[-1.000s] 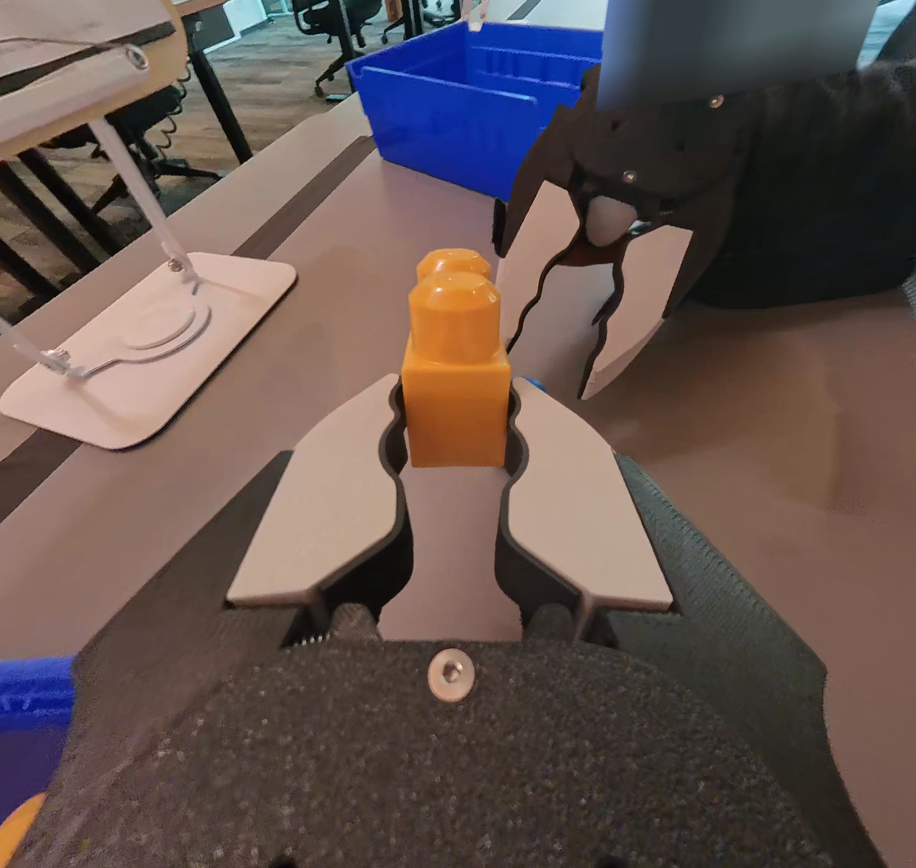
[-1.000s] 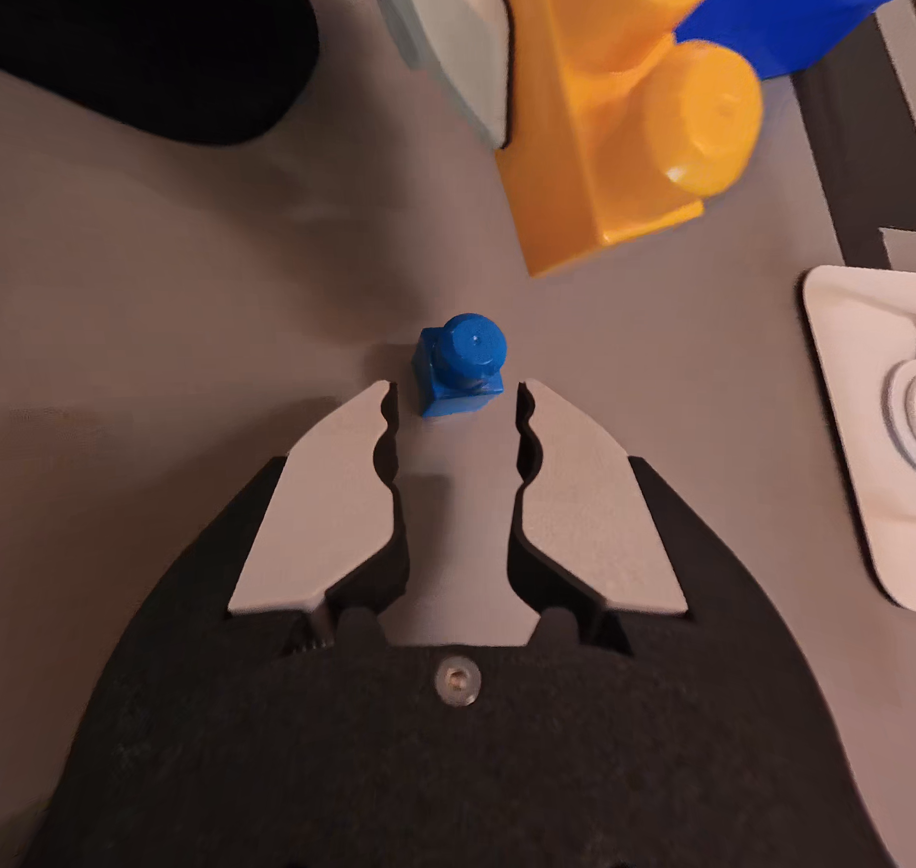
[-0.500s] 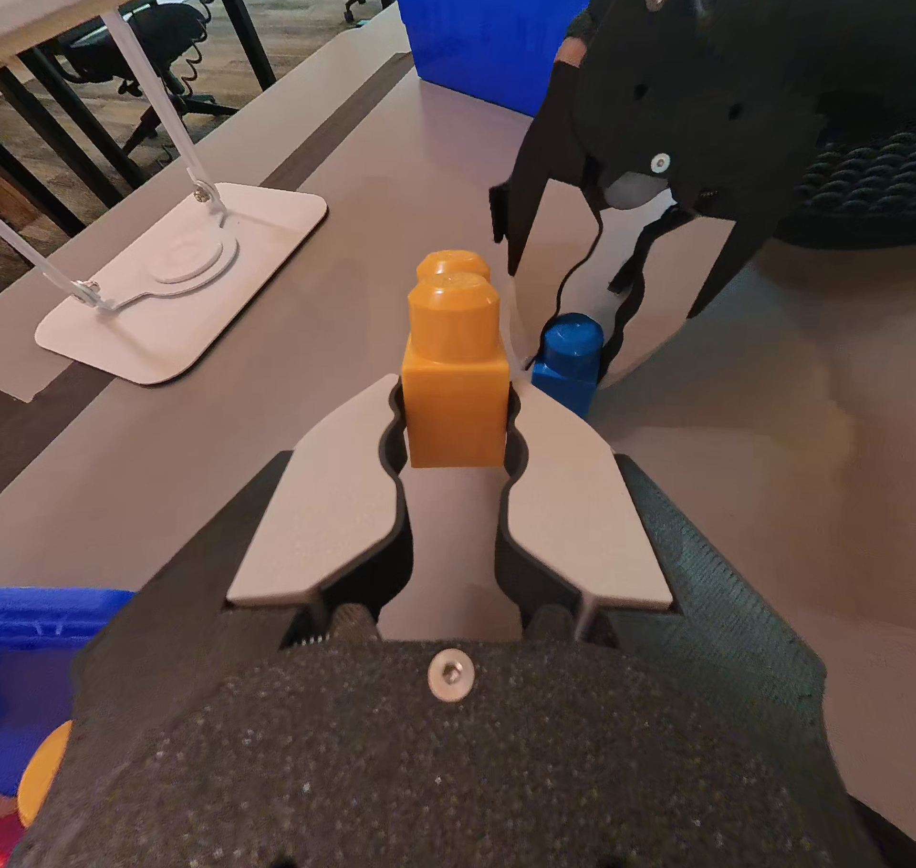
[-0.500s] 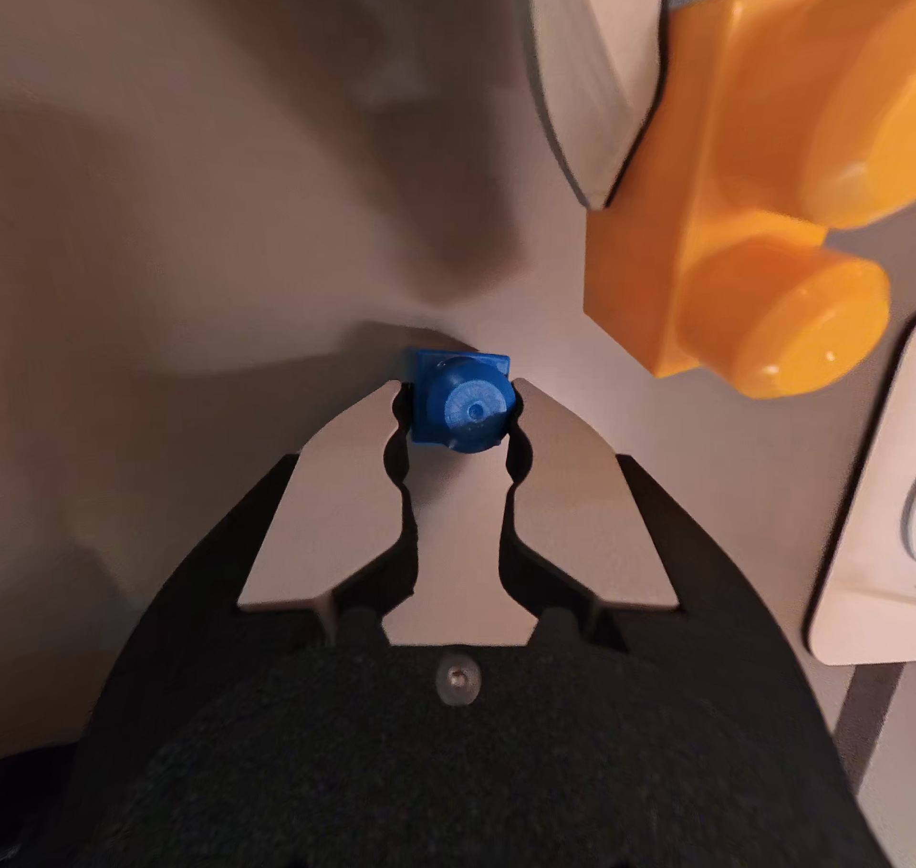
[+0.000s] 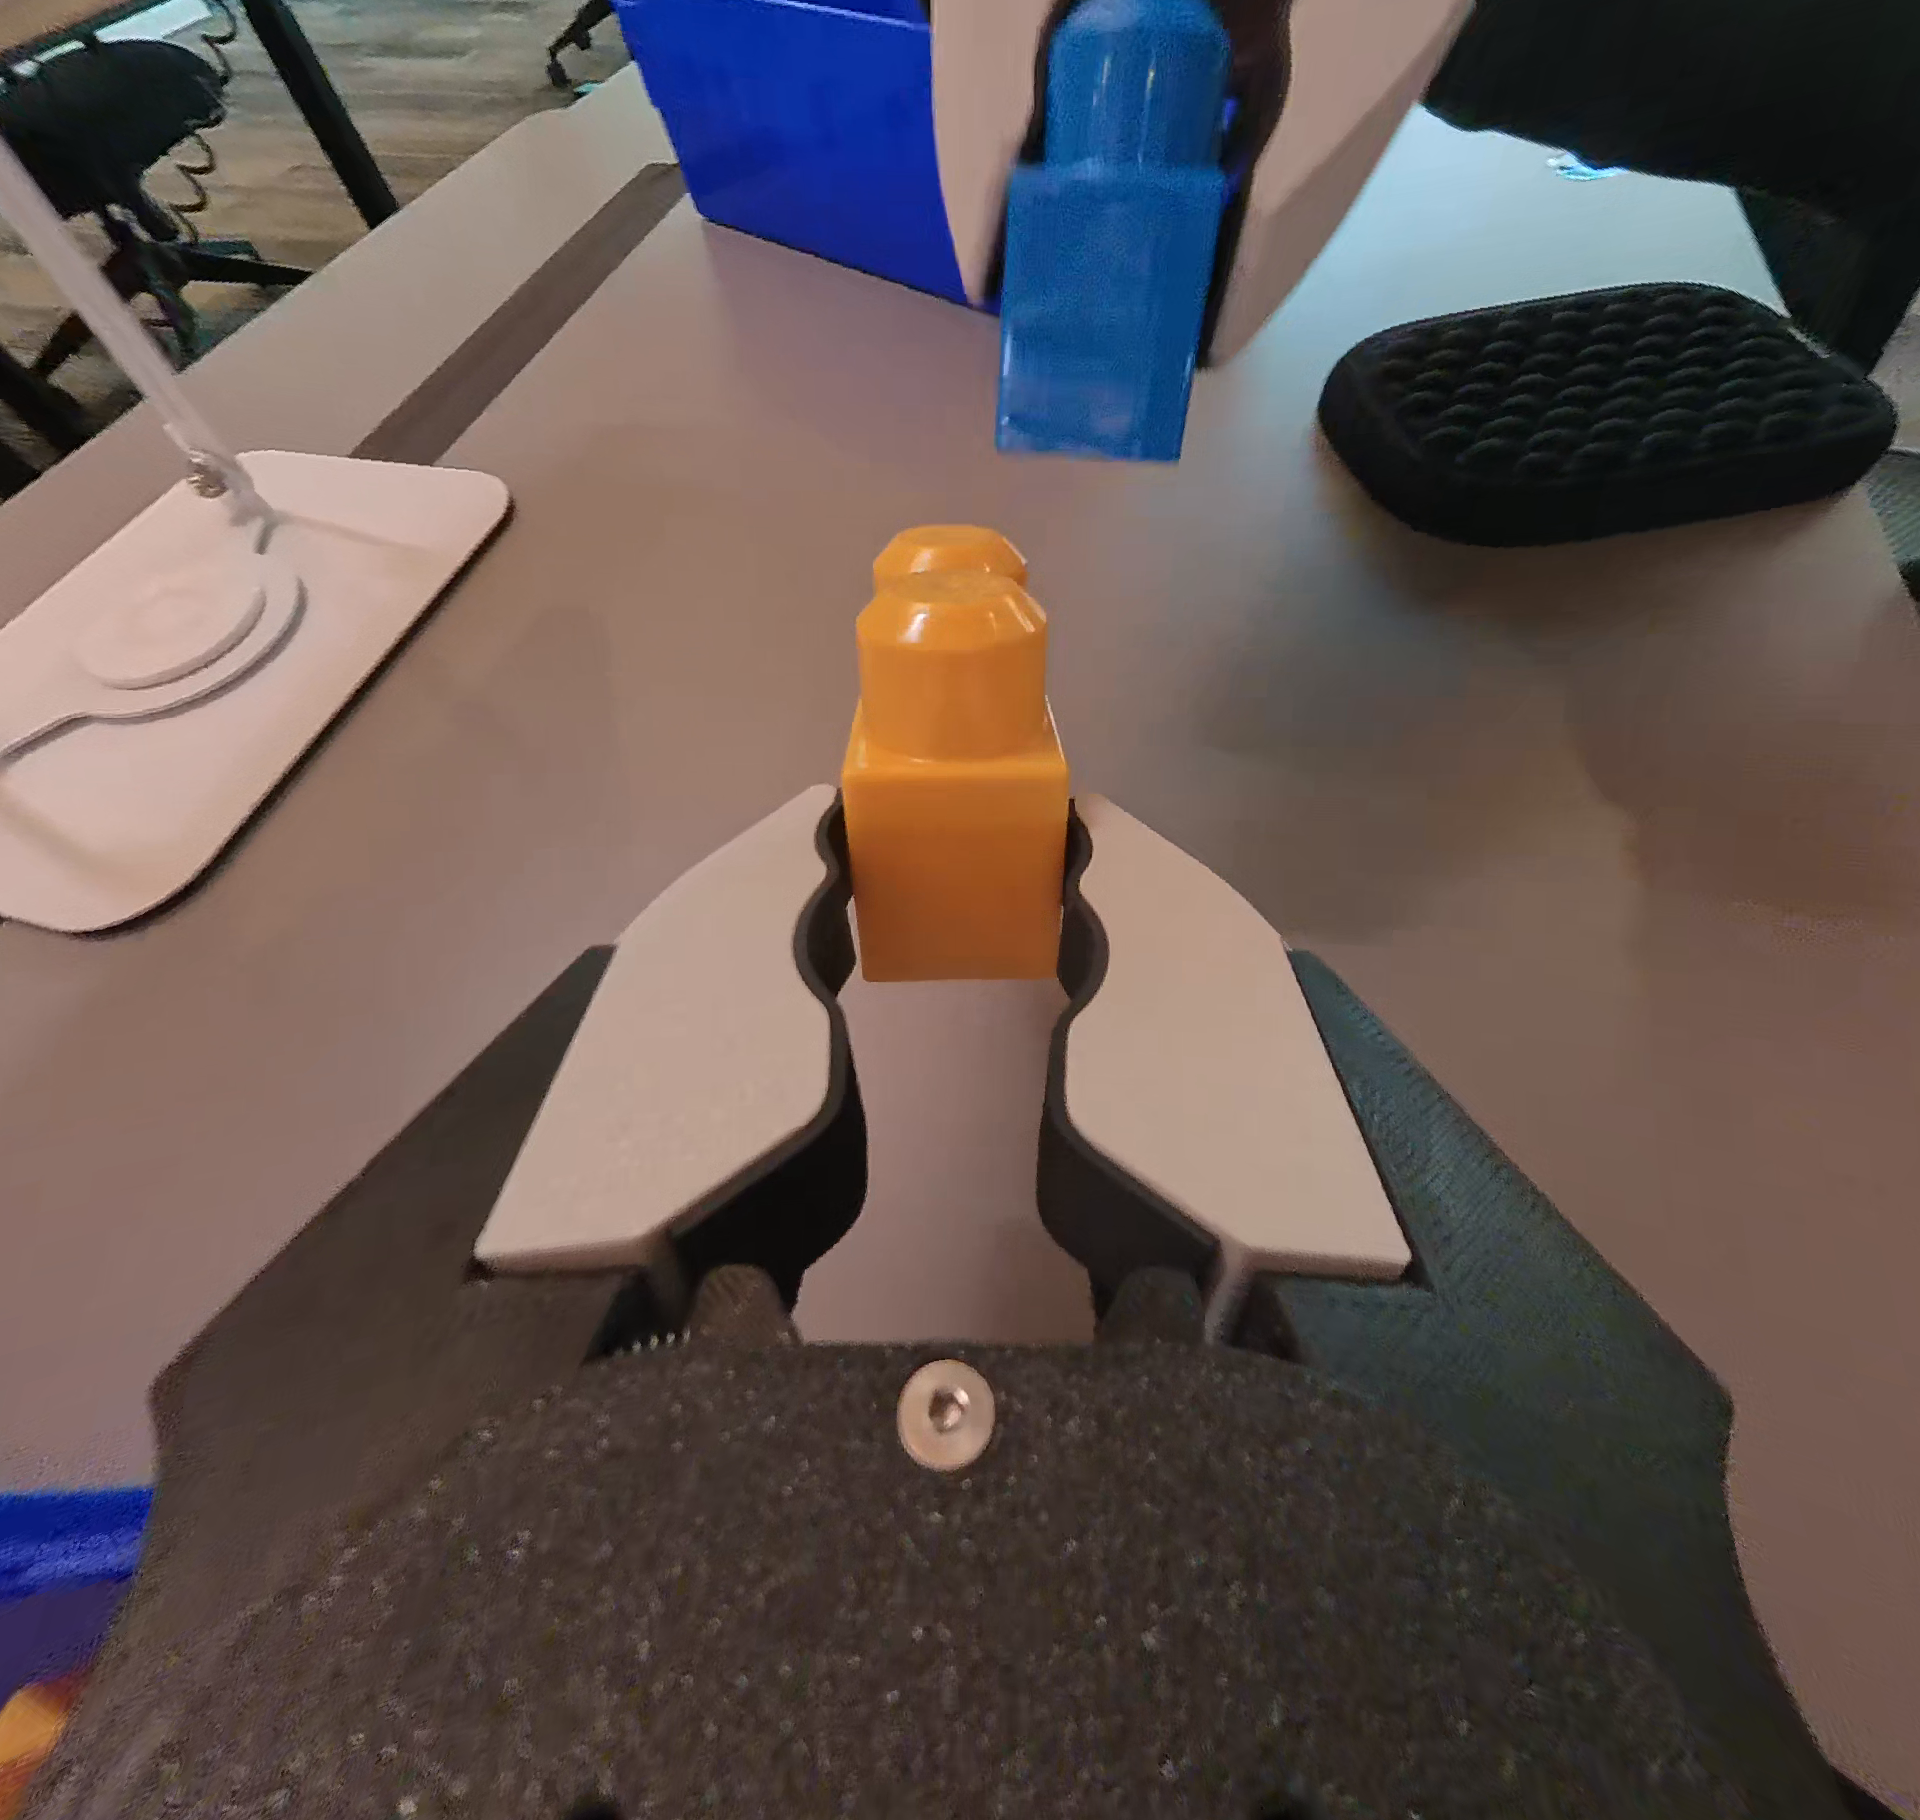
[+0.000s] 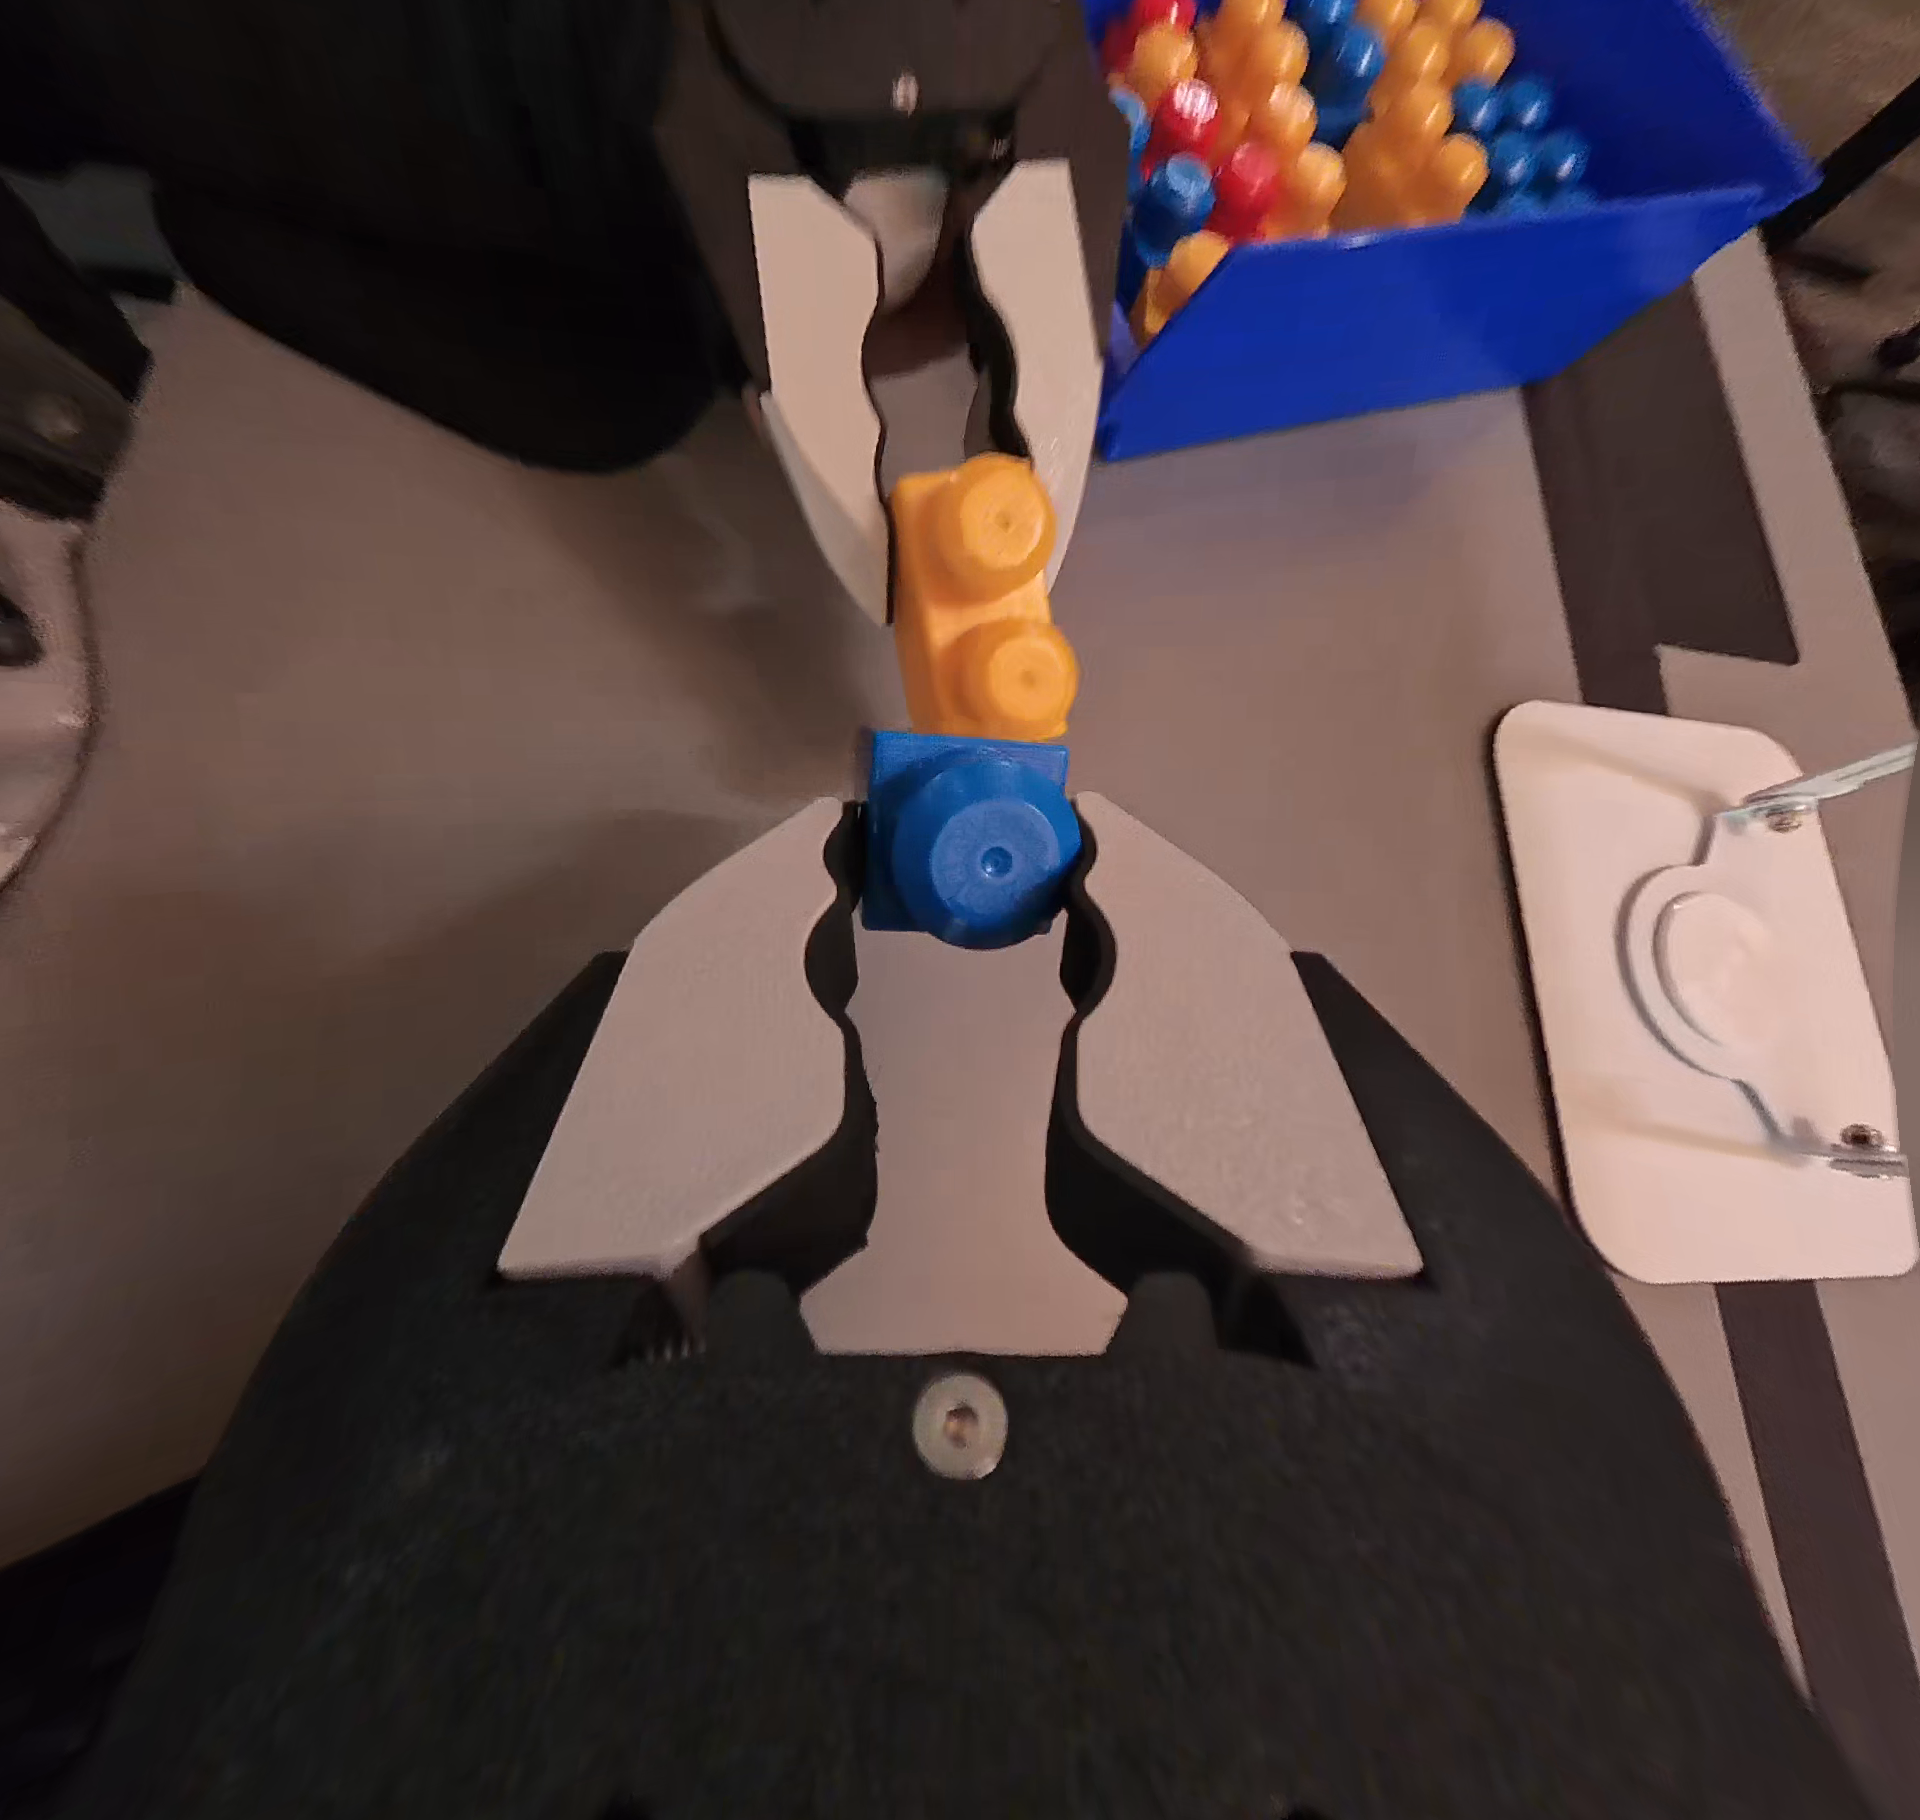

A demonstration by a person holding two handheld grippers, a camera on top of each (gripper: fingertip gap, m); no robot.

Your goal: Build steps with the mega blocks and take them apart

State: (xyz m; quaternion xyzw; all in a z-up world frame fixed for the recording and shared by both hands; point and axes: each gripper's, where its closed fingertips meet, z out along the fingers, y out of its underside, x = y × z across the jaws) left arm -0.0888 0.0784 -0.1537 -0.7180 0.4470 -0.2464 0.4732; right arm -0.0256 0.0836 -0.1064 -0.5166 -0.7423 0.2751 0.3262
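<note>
The build has barely begun. The left hand-held gripper [image 5: 956, 882] pinches a two-stud orange block [image 5: 954, 783] low over the counter [image 5: 1455, 783]. The right hand-held gripper [image 6: 966, 861] pinches a single blue block [image 6: 966, 851] above its far end, not yet joined. Stacking and dismantling remain.

Open-plan office. Far left, beyond the grey tabletop [image 5: 644, 627] with its dark inlaid strip: wood-plank floor, black swivel chairs on castor bases [image 5: 114, 149], black-legged desks. On the tabletop, a white flat stand base with a thin metal arm [image 5: 208, 648], a black mesh wrist-rest pad [image 5: 1600, 409] at right, and blue plastic bins [image 5: 790, 129].
</note>
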